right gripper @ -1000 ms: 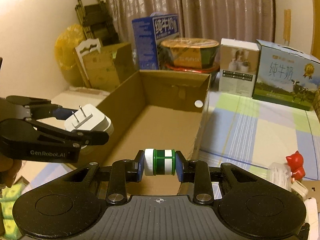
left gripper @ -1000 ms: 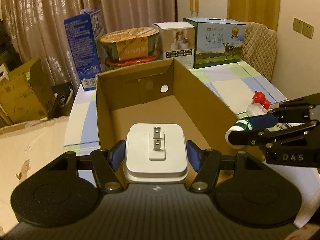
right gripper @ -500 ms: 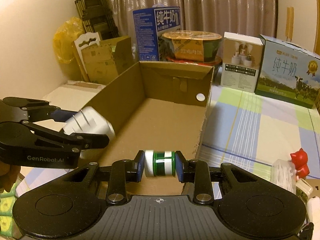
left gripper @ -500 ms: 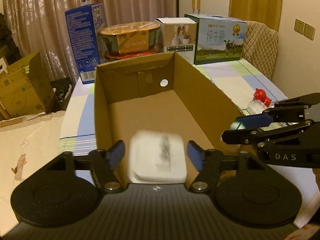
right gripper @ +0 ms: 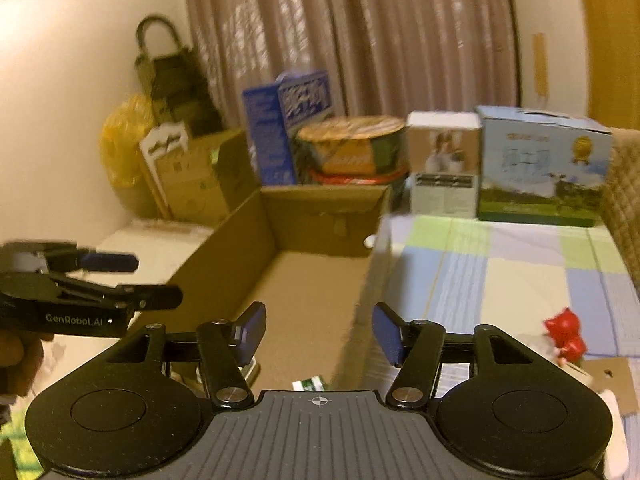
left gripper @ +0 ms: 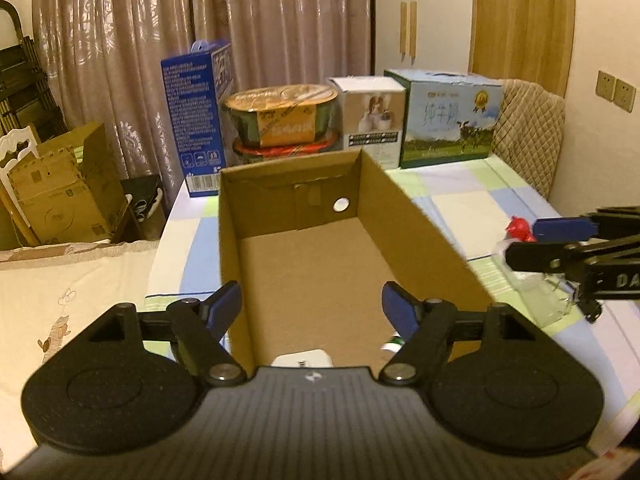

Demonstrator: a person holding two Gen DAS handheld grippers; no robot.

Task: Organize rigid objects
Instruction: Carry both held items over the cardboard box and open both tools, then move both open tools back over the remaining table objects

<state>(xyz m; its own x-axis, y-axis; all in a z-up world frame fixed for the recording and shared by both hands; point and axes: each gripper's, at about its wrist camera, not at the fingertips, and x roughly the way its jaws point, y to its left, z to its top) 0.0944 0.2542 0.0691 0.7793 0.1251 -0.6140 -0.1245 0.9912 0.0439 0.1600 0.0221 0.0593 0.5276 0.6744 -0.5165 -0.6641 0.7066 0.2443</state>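
An open cardboard box (left gripper: 416,216) lies lengthwise on the checked tablecloth; it also shows in the right wrist view (right gripper: 224,256). My left gripper (left gripper: 312,310) is open and empty above the box's near end. The white plug adapter (left gripper: 303,358) lies on the box floor just below it, mostly hidden by the gripper body. My right gripper (right gripper: 319,334) is open and empty over the box's near right wall. The green-and-white bottle (right gripper: 308,383) lies on the box floor beneath it, also visible in the left wrist view (left gripper: 394,344).
A red figurine (right gripper: 566,334) and clear plastic items (left gripper: 532,292) lie on the cloth right of the box. A blue carton (left gripper: 198,120), a noodle bowl (left gripper: 280,120), a white box (left gripper: 372,116) and a milk carton (left gripper: 448,116) stand behind it.
Both grippers opened. The plug adapter dropped from my left gripper and the bottle from my right gripper into the box. Both grippers rose and drew back a little.
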